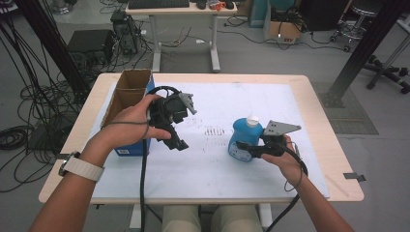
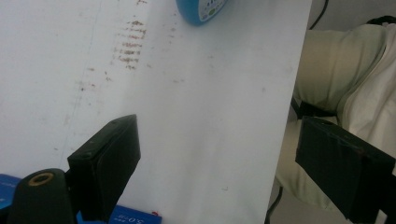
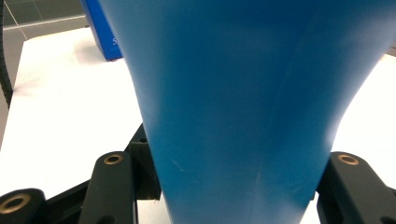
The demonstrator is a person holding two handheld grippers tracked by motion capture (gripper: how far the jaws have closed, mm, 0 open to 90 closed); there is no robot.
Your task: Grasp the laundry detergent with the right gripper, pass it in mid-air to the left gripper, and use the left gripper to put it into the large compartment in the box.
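Observation:
A blue bottle with a white cap stands on the white mat right of centre. My right gripper is shut on its lower body from the near side. In the right gripper view the bottle sits squeezed between the jaws of the right gripper. My left gripper is held above the mat beside an open box, jaws angled down. In the left gripper view the left gripper is wide open with nothing between its jaws, and the bottle's base lies beyond it at the top edge.
The box has brown cardboard flaps and blue sides and stands at the mat's left edge. The person's legs are just past the table's near edge. A desk, cables and stools surround the table on the floor.

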